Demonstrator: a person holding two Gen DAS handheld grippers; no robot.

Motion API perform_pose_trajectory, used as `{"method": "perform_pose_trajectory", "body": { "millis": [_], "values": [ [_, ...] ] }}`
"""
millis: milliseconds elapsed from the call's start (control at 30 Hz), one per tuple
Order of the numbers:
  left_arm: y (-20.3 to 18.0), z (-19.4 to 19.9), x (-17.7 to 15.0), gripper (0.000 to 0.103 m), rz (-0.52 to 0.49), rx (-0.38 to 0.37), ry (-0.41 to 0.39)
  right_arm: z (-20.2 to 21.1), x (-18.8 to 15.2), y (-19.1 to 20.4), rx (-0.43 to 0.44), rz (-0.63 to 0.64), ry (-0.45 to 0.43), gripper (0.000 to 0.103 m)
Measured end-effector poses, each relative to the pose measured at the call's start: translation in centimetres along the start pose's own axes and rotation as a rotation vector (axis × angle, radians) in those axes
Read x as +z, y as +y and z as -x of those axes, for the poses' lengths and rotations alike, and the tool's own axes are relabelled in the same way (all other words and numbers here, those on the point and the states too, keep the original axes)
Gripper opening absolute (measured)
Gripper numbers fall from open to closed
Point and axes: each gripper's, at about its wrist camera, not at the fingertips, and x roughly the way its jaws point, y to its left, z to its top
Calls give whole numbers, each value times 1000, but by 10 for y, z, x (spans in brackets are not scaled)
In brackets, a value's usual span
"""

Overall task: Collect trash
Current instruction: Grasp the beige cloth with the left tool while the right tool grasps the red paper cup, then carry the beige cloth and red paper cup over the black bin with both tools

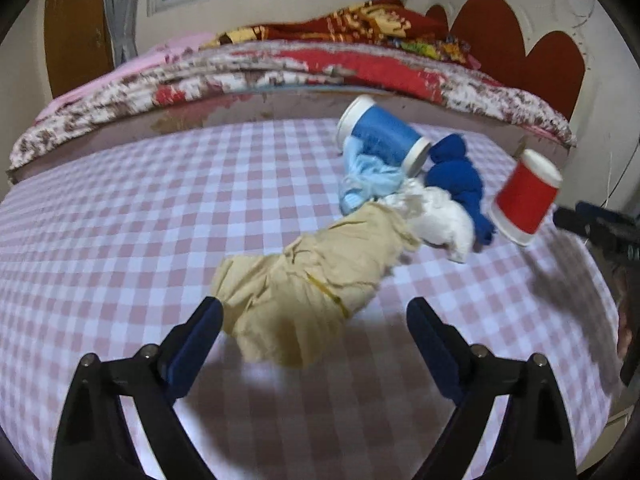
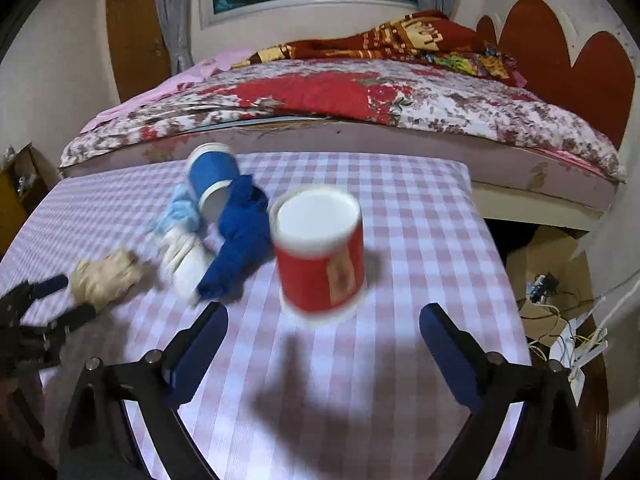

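Observation:
A pile of trash lies on the pink checked table (image 1: 120,220): a beige crumpled paper (image 1: 304,280), a white wad (image 1: 436,216), a light blue wad (image 1: 368,176), a dark blue cloth (image 1: 456,176) and a blue paper cup (image 1: 384,136) on its side. A red paper cup (image 2: 320,256) stands upright on the table, blurred, just ahead of my open right gripper (image 2: 320,320). My open left gripper (image 1: 316,320) straddles the near end of the beige paper without closing on it. The red cup (image 1: 524,196) also shows at the right in the left wrist view.
A bed (image 2: 360,100) with a floral cover and a red blanket runs along the table's far edge. A cardboard box (image 2: 552,248) and cables lie on the floor to the right. The left gripper (image 2: 60,300) shows at the left in the right wrist view.

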Motion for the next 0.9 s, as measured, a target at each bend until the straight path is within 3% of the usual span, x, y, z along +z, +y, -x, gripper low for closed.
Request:
{"method": "perform_pose_trajectory", "body": {
  "millis": [100,200,233,267,333,400,700,900],
  "values": [
    [3,-11,6,93,17,-9,22,-22,15,1,6,0,29,97],
    [2,-20,10,87,4,-25,46,-38,22,2,13,-2,59,88],
    [1,-23,10,76,-3,-32,60,-42,22,3,25,-1,65,78],
    [0,-27,10,68,-10,-39,79,-45,23,3,29,4,73,61],
    [-3,-26,10,43,-35,-32,68,-42,22,5,40,13,70,57],
    [-4,-16,8,36,-30,-50,52,-31,17,8,42,34,57,55],
    [-46,55,-22,35,-73,-89,-84,63,-30,-6,49,48,-48,55],
    [-82,84,-46,35,-84,-128,-109,121,-69,-31,38,-7,-97,55]
  ]
}}
